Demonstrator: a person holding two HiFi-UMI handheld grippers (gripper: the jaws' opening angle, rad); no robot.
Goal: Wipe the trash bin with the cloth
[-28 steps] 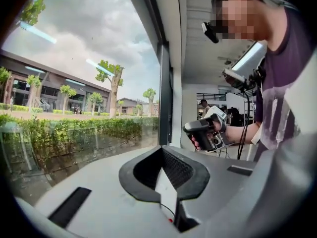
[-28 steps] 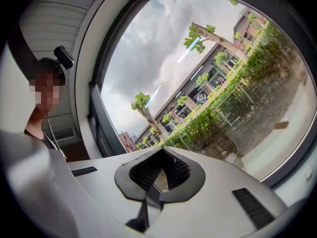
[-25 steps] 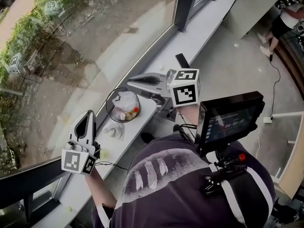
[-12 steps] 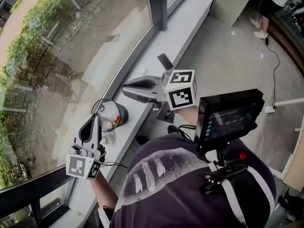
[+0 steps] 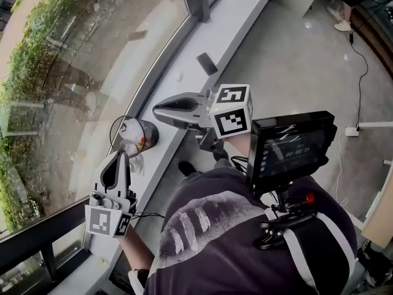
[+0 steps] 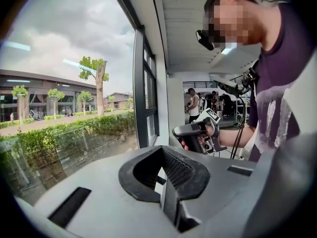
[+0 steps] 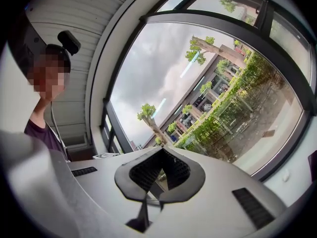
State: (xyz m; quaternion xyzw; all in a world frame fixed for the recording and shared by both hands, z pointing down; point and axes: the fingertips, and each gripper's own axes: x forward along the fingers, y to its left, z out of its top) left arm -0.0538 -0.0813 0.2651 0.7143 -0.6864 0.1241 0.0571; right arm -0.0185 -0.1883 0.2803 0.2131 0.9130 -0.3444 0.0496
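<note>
The trash bin [image 5: 132, 134] is a small dark round bin with a clear liner and some rubbish inside. It stands on the white window ledge [image 5: 184, 78]. A pale crumpled thing [image 5: 136, 163] lies beside it on the near side; I cannot tell if it is the cloth. My left gripper [image 5: 116, 157] is shut and empty, its tip just short of the bin. My right gripper [image 5: 156, 109] is also shut and empty and hovers to the right of the bin. The left gripper view shows shut jaws [image 6: 166, 175] aimed past the right gripper [image 6: 198, 133]. The right gripper [image 7: 159, 175] faces the window.
A dark flat phone-like object [image 5: 206, 63] lies farther along the ledge. Window glass [image 5: 73, 72] runs along the left. A monitor [image 5: 288, 152] sits on the person's chest rig. On the grey floor to the right are a cable [image 5: 362, 60] and another person's legs [image 5: 341, 8].
The head view has swung along the ledge, so the bin now sits lower left in the picture and closer to the left gripper's tip. Both grippers stay shut and empty.
</note>
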